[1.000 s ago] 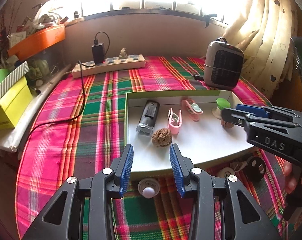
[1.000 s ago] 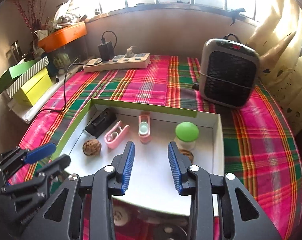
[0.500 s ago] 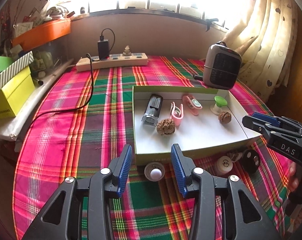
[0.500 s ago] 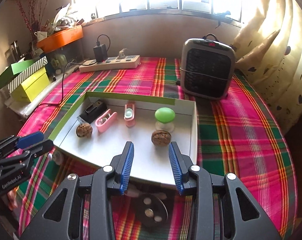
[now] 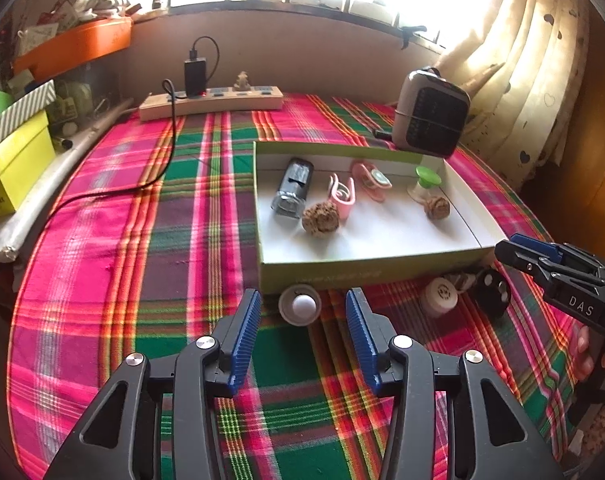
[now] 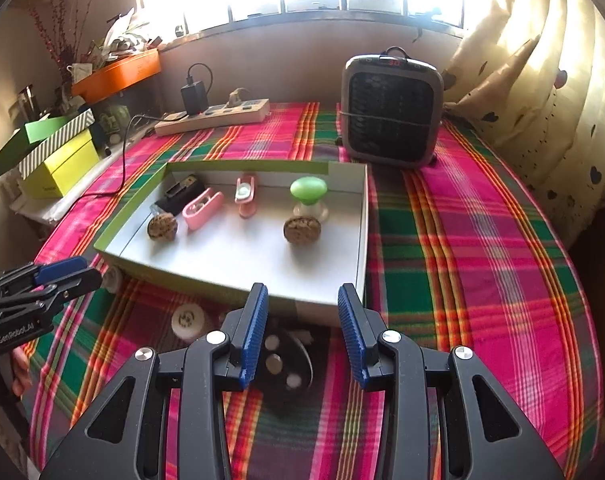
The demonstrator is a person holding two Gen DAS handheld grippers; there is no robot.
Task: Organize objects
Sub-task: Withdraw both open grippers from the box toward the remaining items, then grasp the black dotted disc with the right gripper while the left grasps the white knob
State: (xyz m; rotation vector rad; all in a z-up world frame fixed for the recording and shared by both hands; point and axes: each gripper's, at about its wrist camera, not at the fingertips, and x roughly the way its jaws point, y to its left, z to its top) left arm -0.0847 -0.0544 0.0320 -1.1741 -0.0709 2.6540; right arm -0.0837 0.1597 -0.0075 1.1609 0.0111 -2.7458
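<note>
left gripper [image 5: 300, 330] jaws apart, empty, bottom centre | right gripper [image 6: 302, 334] jaws apart, empty, bottom centre | white round cap [image 5: 300, 305] lower centre, before tray [image 5: 366, 272] | black remote [image 6: 280, 368] between right fingers

Probably a home, plaid tablecloth [image 5: 142, 240], heart-print curtain [image 6: 542, 100], small heater [image 6: 390, 112], power strip [image 5: 210, 102]

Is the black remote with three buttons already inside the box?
No, the remote lies on the cloth outside the box, between the open right gripper fingers.
</note>
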